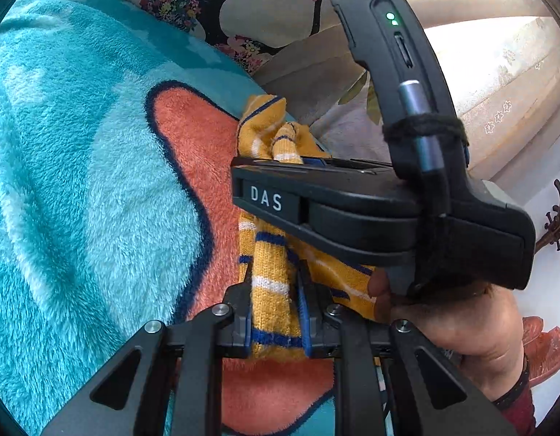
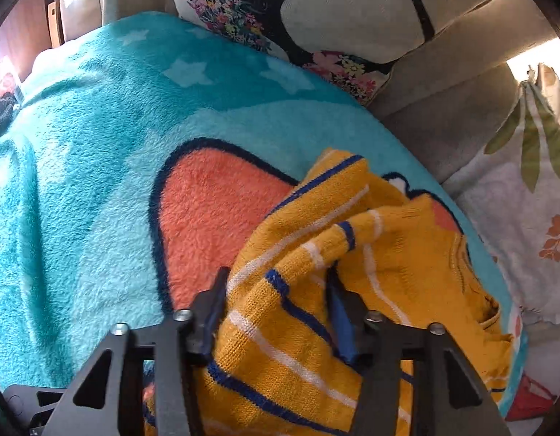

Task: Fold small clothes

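Left gripper (image 1: 276,312): black metal linkage arms with round silver bolt heads fill the near edge of the left wrist view; its two blue-padded fingers are pinched on a bunched strip of the sweater.
Right gripper (image 2: 276,312): same black angular frame, near edge of the right wrist view; its fingers are clamped on a thick fold of the same garment, knit bulging between the pads.
Sweater (image 2: 352,254): small, mustard-yellow ribbed knit with thin white and navy stripes; crumpled, partly lifted at the near side, the rest draped on the blanket toward the right, where a neckline or seam curves.
Sweater in the left wrist view (image 1: 270,283): a twisted band running from the left gripper up and away to the other gripper's body.
Right gripper body (image 1: 370,210): seen from the left camera, a matte black plastic housing lettered "DAS", with a green light and a grey cable plug bound on with black cord.
Hand (image 1: 458,330): bare, wrapped around that housing's handle, at right.
Blanket (image 2: 98,181): fluffy teal fleece with pale stars and a coral patch outlined in navy.
Cushion (image 2: 316,11): far side, cream woven fabric printed with a black silhouette and bright flowers.
Sofa (image 2: 443,109): beige upholstery, far right.
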A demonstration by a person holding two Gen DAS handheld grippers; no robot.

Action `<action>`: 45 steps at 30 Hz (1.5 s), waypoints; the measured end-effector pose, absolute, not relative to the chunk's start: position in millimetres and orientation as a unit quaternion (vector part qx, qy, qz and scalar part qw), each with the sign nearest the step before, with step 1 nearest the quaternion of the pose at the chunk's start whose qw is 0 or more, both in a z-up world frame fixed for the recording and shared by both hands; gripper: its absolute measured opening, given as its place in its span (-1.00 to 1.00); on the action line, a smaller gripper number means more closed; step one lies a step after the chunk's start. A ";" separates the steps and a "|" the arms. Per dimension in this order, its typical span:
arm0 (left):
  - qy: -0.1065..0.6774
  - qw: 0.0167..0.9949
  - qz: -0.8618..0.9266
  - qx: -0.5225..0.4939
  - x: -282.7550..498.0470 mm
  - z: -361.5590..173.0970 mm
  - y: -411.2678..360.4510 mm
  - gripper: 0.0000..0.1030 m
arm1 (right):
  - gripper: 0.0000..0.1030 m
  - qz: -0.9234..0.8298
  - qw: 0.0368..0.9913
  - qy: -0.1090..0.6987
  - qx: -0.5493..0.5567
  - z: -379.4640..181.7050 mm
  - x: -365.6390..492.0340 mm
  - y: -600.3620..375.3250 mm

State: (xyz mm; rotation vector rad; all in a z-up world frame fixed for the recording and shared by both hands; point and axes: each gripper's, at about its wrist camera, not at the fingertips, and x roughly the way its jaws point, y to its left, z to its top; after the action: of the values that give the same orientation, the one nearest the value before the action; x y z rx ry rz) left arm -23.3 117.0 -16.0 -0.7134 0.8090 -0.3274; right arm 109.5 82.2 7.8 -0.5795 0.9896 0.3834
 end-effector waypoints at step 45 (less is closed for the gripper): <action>0.464 0.846 -0.250 -0.078 -10.0 17.5 -155.0 0.15 | -0.51 0.134 0.890 0.390 0.195 20.6 43.8 -397.7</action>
State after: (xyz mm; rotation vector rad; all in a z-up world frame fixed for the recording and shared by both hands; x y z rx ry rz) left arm -10.0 -155.0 17.5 -0.1639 0.9796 -0.5274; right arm 43.8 -397.7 20.6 0.4053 0.8102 0.2777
